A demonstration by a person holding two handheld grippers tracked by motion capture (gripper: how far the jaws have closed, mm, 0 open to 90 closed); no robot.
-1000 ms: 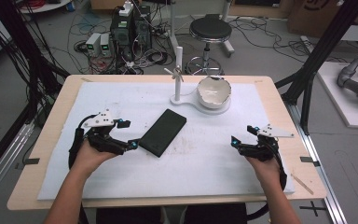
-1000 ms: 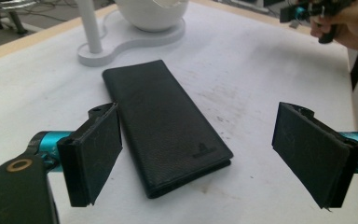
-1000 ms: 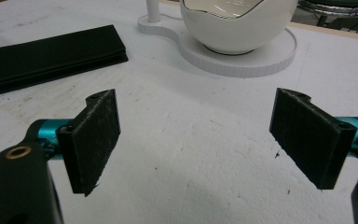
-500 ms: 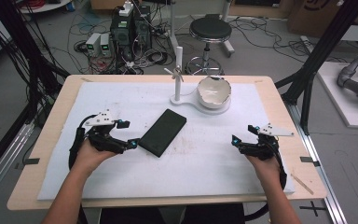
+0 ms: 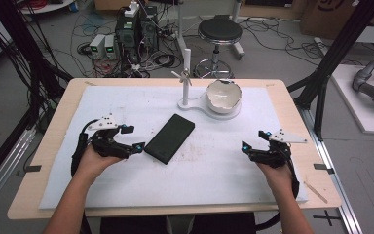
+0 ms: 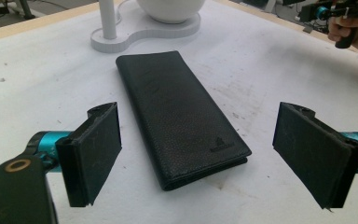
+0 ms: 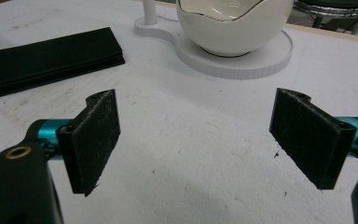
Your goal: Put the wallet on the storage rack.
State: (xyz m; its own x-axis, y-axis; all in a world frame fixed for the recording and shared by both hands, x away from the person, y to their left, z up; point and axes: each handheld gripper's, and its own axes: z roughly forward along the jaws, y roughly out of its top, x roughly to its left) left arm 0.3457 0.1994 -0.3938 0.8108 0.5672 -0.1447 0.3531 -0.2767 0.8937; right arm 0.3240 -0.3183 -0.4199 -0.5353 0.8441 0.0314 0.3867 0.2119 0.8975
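Note:
A long black leather wallet point(image 5: 170, 138) lies closed and flat on the white mat, angled toward the far right. My left gripper point(image 5: 133, 138) stands open just left of it, jaws wide and nothing between them. In the left gripper view the wallet point(image 6: 182, 116) lies straight ahead of the open gripper point(image 6: 200, 154), its near end level with the jaw tips. My right gripper point(image 5: 253, 140) is open too, low over bare mat at the right. From the right gripper point(image 7: 200, 140) the wallet point(image 7: 46, 60) lies far to the left.
A white cracked-egg-shaped bowl point(image 5: 223, 93) sits on a white base point(image 5: 195, 106) with an upright post point(image 5: 185, 73) at the far middle of the mat. The bowl point(image 7: 233, 23) is ahead of the right gripper. A thin stick point(image 5: 315, 191) lies at the table's right front corner.

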